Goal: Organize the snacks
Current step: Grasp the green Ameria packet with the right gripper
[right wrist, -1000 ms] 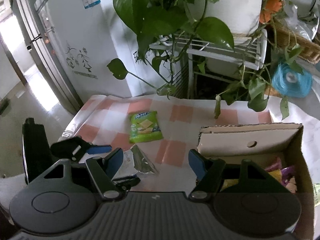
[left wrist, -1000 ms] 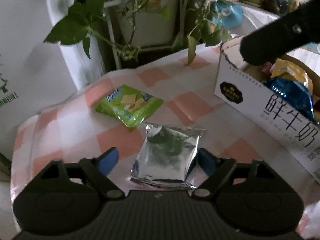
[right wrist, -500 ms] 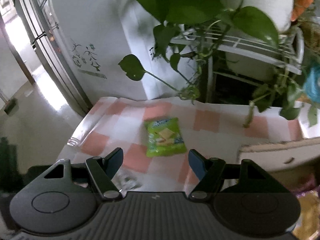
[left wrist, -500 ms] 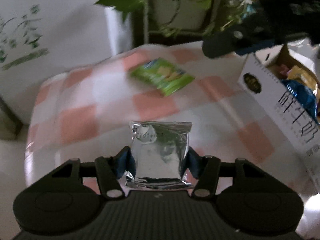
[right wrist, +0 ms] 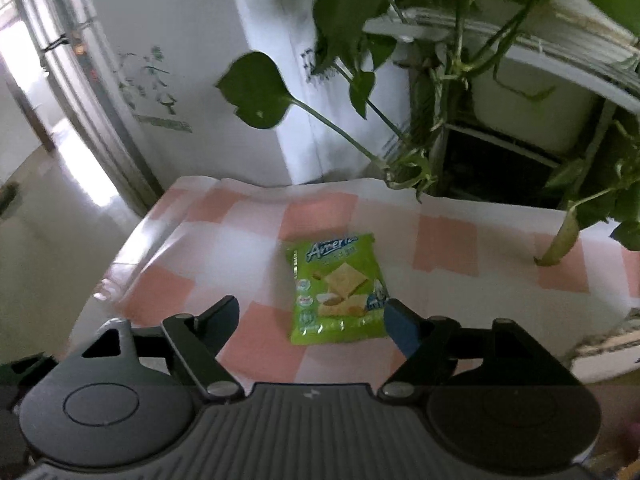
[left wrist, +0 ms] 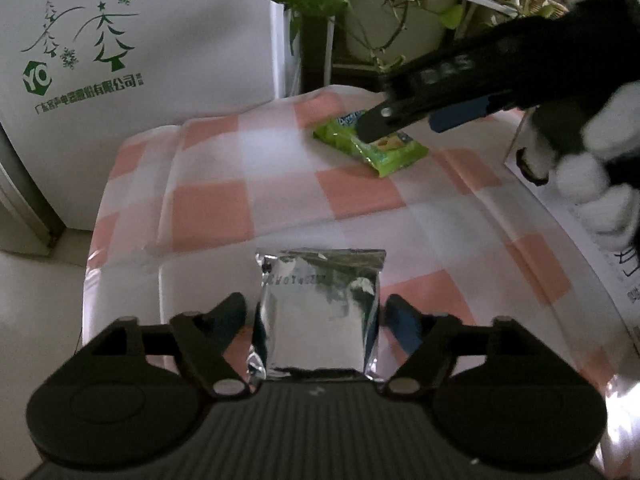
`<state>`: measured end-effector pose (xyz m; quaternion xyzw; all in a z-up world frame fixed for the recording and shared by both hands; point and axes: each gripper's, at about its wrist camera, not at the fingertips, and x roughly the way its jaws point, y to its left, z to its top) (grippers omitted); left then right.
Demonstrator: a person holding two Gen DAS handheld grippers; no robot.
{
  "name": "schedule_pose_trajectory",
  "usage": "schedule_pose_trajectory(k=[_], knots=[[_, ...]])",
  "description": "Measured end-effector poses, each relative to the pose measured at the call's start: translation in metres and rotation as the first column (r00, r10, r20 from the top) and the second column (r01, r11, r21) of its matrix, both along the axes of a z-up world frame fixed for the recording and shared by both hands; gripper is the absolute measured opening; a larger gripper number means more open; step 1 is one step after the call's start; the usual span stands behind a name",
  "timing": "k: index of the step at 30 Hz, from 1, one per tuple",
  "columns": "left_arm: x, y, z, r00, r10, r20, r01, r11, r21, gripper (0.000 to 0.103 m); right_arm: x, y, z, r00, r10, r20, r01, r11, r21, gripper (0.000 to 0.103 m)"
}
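Observation:
A silver foil snack packet (left wrist: 320,312) lies on the pink-and-white checked tablecloth (left wrist: 248,184), between the fingers of my left gripper (left wrist: 316,314). Its jaws are opening, and a thin gap shows on each side of the packet. A green cracker packet (right wrist: 338,288) lies flat further back on the cloth. My right gripper (right wrist: 312,312) hangs low over its near end, jaws opening, pads off it; the packet sits closer to the right blue pad (right wrist: 400,326). In the left wrist view the right gripper (left wrist: 404,126) reaches in from the right over the green packet (left wrist: 384,152).
A gloved hand (left wrist: 580,168) holds the right gripper. A white printed cardboard box (left wrist: 616,264) stands at the table's right edge. Trailing plant leaves (right wrist: 256,92) and a white rack (right wrist: 520,60) crowd the back. A white appliance with green print (left wrist: 88,64) stands at the left.
The left gripper closed on the silver packet, then opened off it. The right gripper swung from the box leftward and down to the green packet, and its jaws widened.

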<state>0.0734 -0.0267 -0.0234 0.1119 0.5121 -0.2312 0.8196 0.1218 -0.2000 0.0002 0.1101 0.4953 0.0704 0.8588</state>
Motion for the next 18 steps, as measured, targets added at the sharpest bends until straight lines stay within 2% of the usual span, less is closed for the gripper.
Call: schedule_pose_trajectory(k=[1, 7, 12, 18], knots=[[0.001, 0.0, -0.001, 1.0, 0.004, 0.001, -0.004, 1.0, 0.004, 0.088, 0.003, 0.001, -0.003, 1.0, -0.003, -0.003, 0.003, 1.0, -0.004, 0.085], [0.01, -0.002, -0.008, 1.0, 0.03, -0.008, -0.029, 0.999, 0.016, 0.101, 0.015, 0.01, -0.026, 1.0, 0.02, -0.009, -0.021, 0.997, -0.08, 0.088], [0.011, -0.005, -0.01, 0.999, 0.038, -0.007, -0.038, 0.999, 0.023, 0.103, 0.019, 0.017, -0.041, 0.999, 0.044, 0.001, -0.043, 0.987, -0.157, 0.088], [0.01, -0.005, -0.01, 0.999, 0.042, -0.007, -0.042, 0.999, 0.026, 0.103, 0.024, 0.02, -0.043, 0.999, 0.039, 0.018, -0.036, 0.985, -0.169, 0.088]])
